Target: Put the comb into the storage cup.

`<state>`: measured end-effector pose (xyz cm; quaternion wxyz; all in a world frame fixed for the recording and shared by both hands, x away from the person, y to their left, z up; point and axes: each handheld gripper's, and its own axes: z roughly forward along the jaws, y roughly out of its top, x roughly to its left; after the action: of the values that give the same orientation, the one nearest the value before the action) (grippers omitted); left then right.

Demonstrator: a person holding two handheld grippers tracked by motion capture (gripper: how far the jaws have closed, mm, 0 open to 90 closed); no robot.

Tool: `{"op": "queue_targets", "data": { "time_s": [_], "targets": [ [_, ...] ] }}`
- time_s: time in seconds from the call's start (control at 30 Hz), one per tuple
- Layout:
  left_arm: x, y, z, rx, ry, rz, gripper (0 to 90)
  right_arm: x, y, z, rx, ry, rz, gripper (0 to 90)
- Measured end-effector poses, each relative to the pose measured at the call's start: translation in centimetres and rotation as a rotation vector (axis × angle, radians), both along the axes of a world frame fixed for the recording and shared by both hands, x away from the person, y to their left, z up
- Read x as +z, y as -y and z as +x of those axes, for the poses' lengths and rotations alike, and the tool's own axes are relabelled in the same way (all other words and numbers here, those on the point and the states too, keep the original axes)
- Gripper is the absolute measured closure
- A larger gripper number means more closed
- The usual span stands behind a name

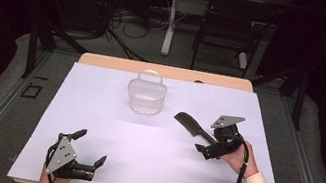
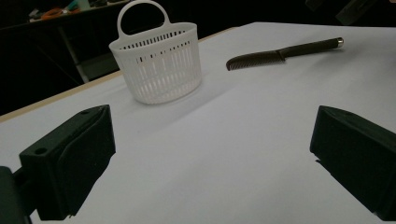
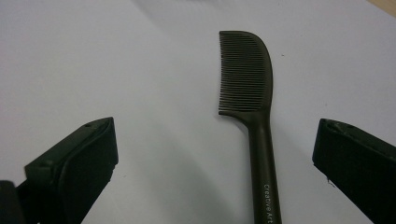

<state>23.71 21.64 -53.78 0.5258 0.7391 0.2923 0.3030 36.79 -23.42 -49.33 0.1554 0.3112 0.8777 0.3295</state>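
Slippage could be caused if the thin handle of the comb, lying flat on the table between the wide-spread jaws of the right gripper, is pinched off-centre, the left gripper likewise being held wide open.

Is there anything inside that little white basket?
The white basket looks empty: light shows through its slotted wall and nothing dark sits inside. Its floor is hidden by the wall. The comb lies outside on the table.
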Motion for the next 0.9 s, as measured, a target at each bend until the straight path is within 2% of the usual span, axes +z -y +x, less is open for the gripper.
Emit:
{"op": "queue_targets", "data": {
  "time_s": [0.1, 0.53, 0.6, 0.9],
  "targets": [
    [0.0, -0.1, 0.0, -0.007, -0.004, -0.005, 0.3, -0.1, -0.1, 0.5, -0.001, -0.020, -0.015, 0.0],
    [0.0, 0.0, 0.0, -0.009, -0.001, -0.003, 0.3, -0.5, -0.3, 2.0, -0.007, -0.040, -0.060, 0.0],
    [0.0, 0.0, 0.0, -0.009, -0.001, -0.001, 0.3, -0.4, -0.3, 2.3, 0.002, -0.052, -0.083, 0.0],
    [0.0, 0.1, 0.0, -0.008, -0.003, -0.004, 0.3, -0.5, -0.5, 3.5, 0.001, -0.080, -0.112, 0.0]
  ]
}}
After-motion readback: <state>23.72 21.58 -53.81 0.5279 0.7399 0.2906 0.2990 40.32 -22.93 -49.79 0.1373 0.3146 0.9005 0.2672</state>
